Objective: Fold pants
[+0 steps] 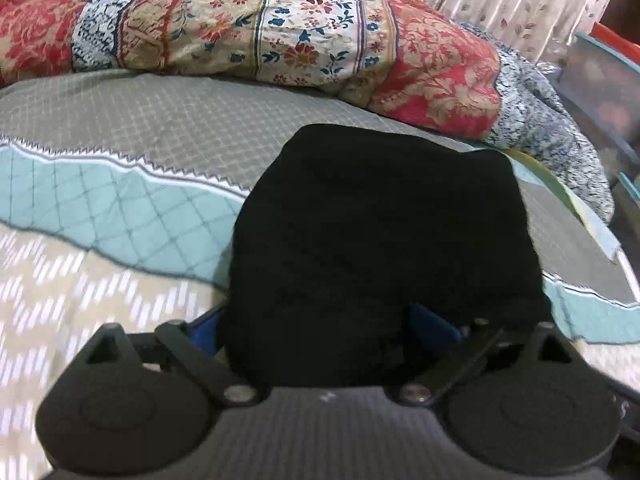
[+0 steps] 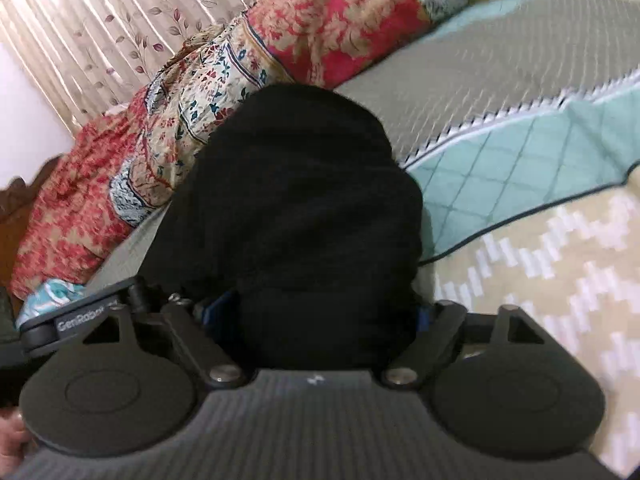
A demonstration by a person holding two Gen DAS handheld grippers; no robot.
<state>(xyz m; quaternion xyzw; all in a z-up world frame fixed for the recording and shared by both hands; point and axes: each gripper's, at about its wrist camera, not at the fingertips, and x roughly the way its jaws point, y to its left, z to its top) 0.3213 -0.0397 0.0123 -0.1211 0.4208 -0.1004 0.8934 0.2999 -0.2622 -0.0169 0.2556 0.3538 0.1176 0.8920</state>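
The black pants [image 1: 376, 240] fill the middle of the left wrist view as a bunched dark mass draped over my left gripper [image 1: 320, 328]. Its blue fingers are mostly hidden under the cloth and seem shut on it. In the right wrist view the same black pants [image 2: 296, 208] hang over my right gripper [image 2: 320, 316], whose blue fingers are also nearly covered and seem shut on the cloth. Both grippers hold the fabric above the bed.
The bed has a grey, teal and beige patterned bedspread [image 1: 120, 208]. A rumpled red floral quilt [image 1: 248, 24] lies along the far side. A leaf-print curtain [image 2: 100, 20] hangs behind. Plastic storage boxes [image 1: 600, 80] stand at the right edge.
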